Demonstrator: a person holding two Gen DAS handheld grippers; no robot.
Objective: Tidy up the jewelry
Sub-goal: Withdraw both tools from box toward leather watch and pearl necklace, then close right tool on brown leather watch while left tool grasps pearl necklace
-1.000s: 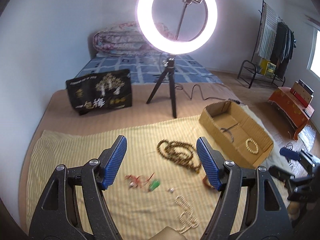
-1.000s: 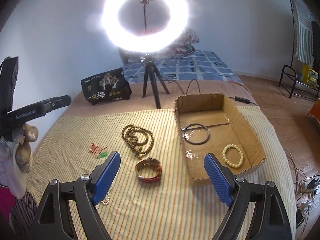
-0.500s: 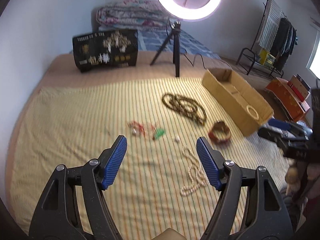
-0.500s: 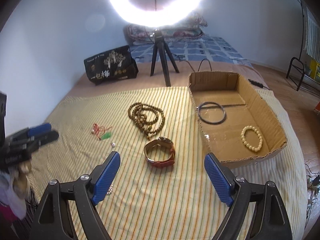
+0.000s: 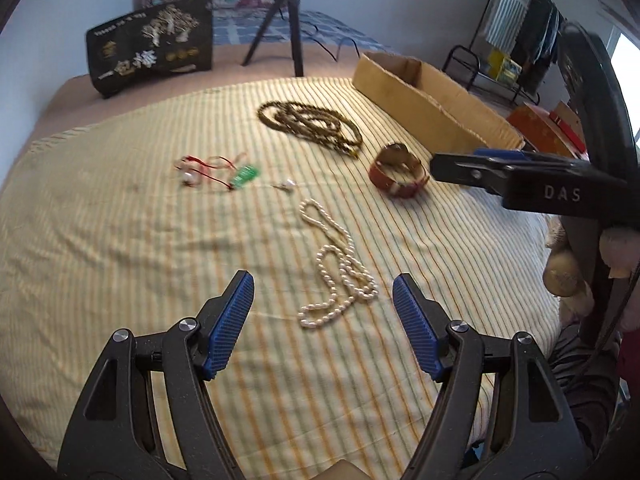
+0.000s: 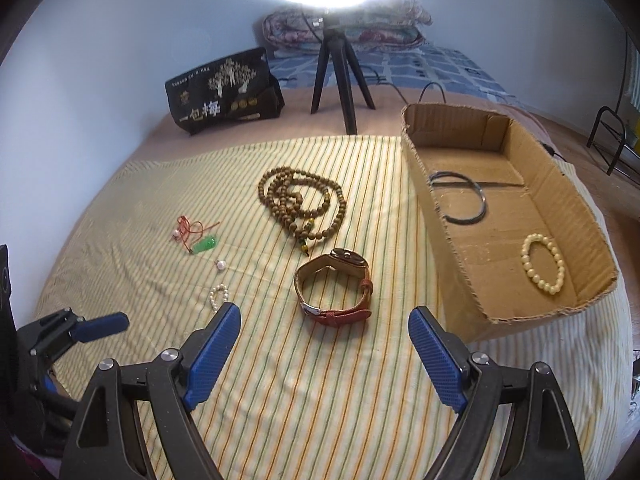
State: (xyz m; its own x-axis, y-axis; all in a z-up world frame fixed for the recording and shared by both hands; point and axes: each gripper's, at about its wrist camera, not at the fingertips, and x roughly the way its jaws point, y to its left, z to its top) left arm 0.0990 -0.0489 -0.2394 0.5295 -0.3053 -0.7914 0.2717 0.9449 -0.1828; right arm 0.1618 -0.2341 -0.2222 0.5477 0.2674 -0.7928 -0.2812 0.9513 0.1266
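Note:
My left gripper (image 5: pixel 323 320) is open and empty, low over a white pearl necklace (image 5: pixel 340 272) that lies just ahead of its fingertips on the striped cloth. My right gripper (image 6: pixel 324 344) is open and empty, just short of a red-strap watch (image 6: pixel 334 286). A brown bead necklace (image 6: pixel 302 204), a red cord with a green pendant (image 6: pixel 198 236) and a small pearl earring (image 6: pixel 221 265) lie on the cloth. The cardboard box (image 6: pixel 432 200) at the right holds a dark ring bangle (image 6: pixel 460 198) and a cream bead bracelet (image 6: pixel 544 270).
A black printed bag (image 6: pixel 224 90) and the ring-light tripod (image 6: pixel 340 76) stand behind the cloth. The right gripper's side shows in the left wrist view (image 5: pixel 520 178). A clothes rack (image 5: pixel 516 32) stands at the far right.
Both grippers have dropped lower and tilted down towards the cloth. The left one has closed in on the pearl necklace, the right one on the watch. Both stay open.

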